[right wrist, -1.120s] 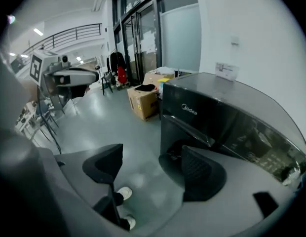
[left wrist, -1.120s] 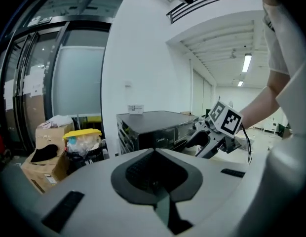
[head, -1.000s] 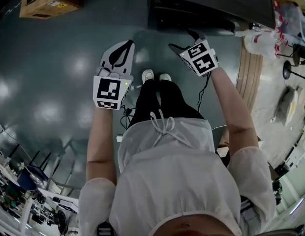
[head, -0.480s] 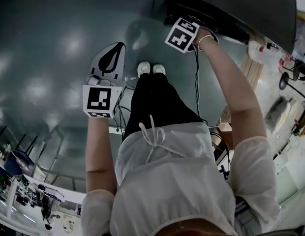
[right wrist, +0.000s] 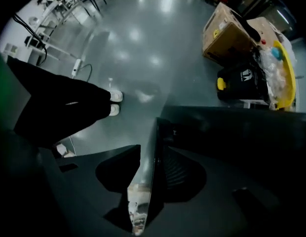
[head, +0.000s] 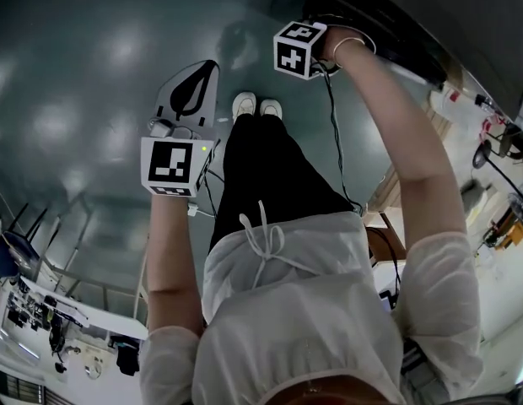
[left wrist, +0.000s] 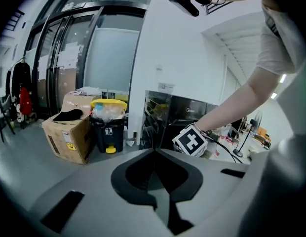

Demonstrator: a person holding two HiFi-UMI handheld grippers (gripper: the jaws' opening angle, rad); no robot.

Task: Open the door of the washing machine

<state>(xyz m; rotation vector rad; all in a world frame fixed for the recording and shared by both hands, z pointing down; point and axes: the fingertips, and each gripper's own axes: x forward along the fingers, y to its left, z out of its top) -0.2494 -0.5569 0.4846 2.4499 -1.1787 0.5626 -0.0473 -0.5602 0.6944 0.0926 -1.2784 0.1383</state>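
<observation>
The black washing machine (head: 402, 17) stands at the top right of the head view, in front of the person's white shoes (head: 255, 106). My right gripper (right wrist: 152, 149) points steeply down at its front top edge. The thin edge of the door (right wrist: 144, 186) stands between the two jaws, which are closing on it; I see no firm press. In the head view only the right gripper's marker cube (head: 297, 47) shows, and the jaws are hidden behind it. My left gripper (head: 209, 64) hangs over the floor left of the shoes, shut and empty, its tips (left wrist: 154, 151) meeting.
A cardboard box (left wrist: 69, 135) and a black bin with a yellow lid (left wrist: 108, 127) stand on the floor left of the machine (left wrist: 185, 115). A black cable (head: 336, 133) runs down from the right hand. Desks with clutter (head: 34, 310) line the lower left.
The right gripper has gone from open in front of the machine down onto its top front edge and rolled over to point downward. The left gripper sank a little, still shut.
</observation>
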